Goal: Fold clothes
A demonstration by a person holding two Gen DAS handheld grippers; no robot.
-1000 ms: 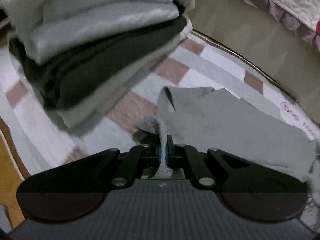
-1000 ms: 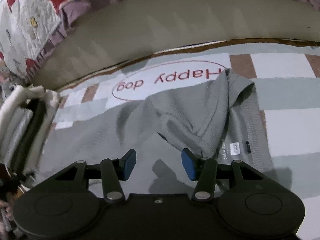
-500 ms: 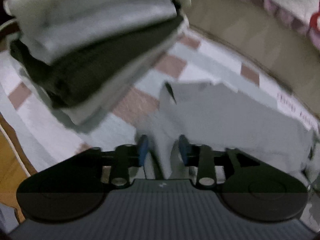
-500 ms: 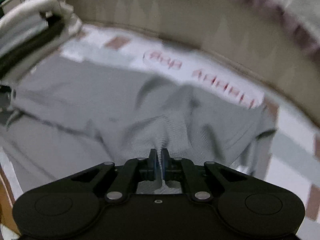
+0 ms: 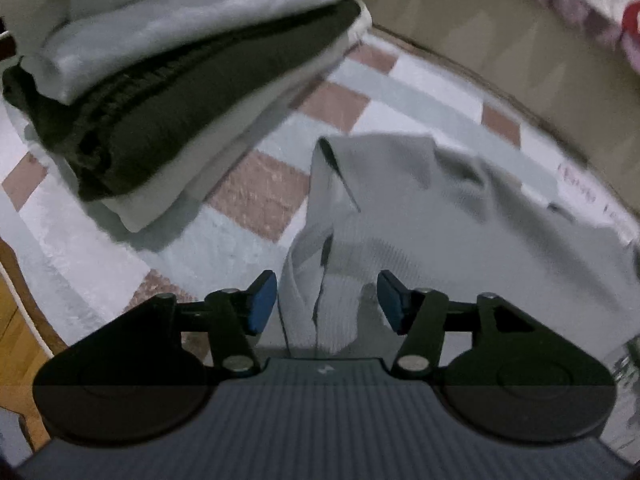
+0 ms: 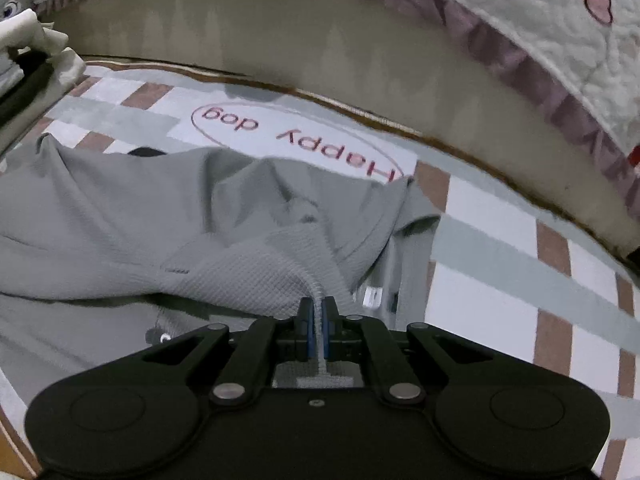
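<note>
Left tool (image 5: 326,300): jaws opening — a second ago clamped on the grey garment's (image 5: 420,216) edge, that fold now lies loose between the blue pads, released.
Right tool (image 6: 318,326): open a second ago, now clenched on a ridge of the grey garment (image 6: 192,220).
Garment: spread on the checked mat (image 6: 500,240), centre of both views.
Folded stack (image 5: 172,68): upper left of the left view.
Meaning: grip has passed to the right — likely the next fold starts there.

Two wrist fisheyes, each aimed steeply down along its fingers, close above the mat (image 5: 256,200); both views share the grey garment (image 6: 120,216).
</note>
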